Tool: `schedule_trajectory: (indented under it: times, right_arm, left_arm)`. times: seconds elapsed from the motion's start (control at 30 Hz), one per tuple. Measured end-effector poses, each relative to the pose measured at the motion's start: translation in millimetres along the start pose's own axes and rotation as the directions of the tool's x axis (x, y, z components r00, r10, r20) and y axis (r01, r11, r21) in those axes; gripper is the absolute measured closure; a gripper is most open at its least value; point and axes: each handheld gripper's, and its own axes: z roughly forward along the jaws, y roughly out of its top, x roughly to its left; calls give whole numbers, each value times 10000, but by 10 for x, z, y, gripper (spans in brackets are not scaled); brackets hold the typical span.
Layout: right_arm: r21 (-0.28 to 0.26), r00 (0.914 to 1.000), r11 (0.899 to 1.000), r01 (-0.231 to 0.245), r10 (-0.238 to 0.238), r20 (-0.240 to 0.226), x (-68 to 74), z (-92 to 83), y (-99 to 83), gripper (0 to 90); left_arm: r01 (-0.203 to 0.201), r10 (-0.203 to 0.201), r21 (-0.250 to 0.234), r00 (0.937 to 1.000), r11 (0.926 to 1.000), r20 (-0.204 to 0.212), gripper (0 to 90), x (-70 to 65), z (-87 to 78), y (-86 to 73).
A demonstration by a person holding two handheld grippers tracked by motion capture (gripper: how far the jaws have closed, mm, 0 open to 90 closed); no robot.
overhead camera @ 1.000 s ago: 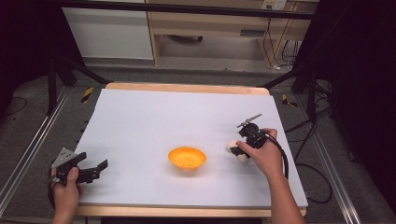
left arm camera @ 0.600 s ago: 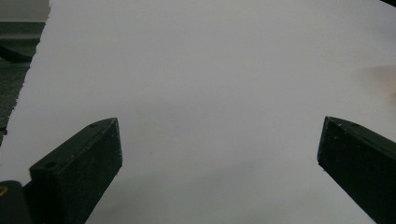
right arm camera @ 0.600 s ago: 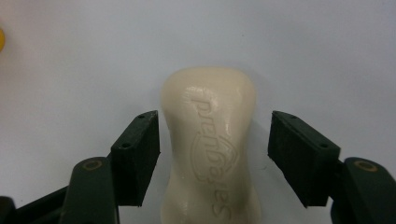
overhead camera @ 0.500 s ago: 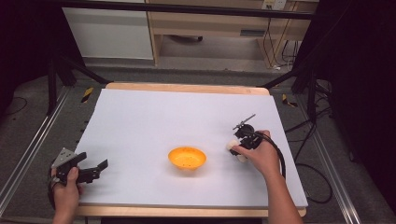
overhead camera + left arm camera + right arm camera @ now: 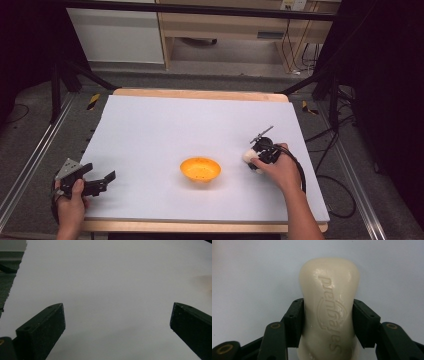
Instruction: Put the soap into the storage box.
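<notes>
A cream bar of soap (image 5: 329, 305) with embossed lettering is clamped between the black jaws of my right gripper (image 5: 328, 320), which is shut on its narrow waist. In the high view the soap (image 5: 248, 157) and right gripper (image 5: 260, 152) sit low over the white table at the right, a short way right of an orange bowl (image 5: 200, 169). My left gripper (image 5: 102, 181) rests at the table's front left edge. Its jaws stand wide apart in the left gripper view (image 5: 117, 322) with bare white surface between them.
The white table top (image 5: 190, 125) has a wooden edge at the back. Metal rails run along both sides on the floor. Cables lie on the floor to the right, and a cabinet and desk stand beyond the table.
The right hand with the soap has drifted slightly left and toward the back, nearer the bowl. The left gripper has stayed put.
</notes>
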Motion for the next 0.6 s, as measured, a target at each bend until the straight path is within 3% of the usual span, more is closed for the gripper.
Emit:
schedule_trajectory:
  times: [0.3, 0.53, 0.6]
  right_arm:
    - [-424, 10000, 9991, 64, -62, 59, 17, -1, -60, 479]
    - [-293, 10000, 9996, -60, 59, -58, 13, -4, -42, 487]
    - [-317, 9999, 9994, 162, -164, -49, 5, -4, -36, 491]
  left_arm:
    - [7, -7, 1, 10000, 10000, -1, 0, -1, 0, -1]
    - [28, -29, -21, 10000, 10000, -35, 0, 0, -2, -2]
    - [28, -28, -25, 10000, 10000, -34, 0, -2, -2, -2]
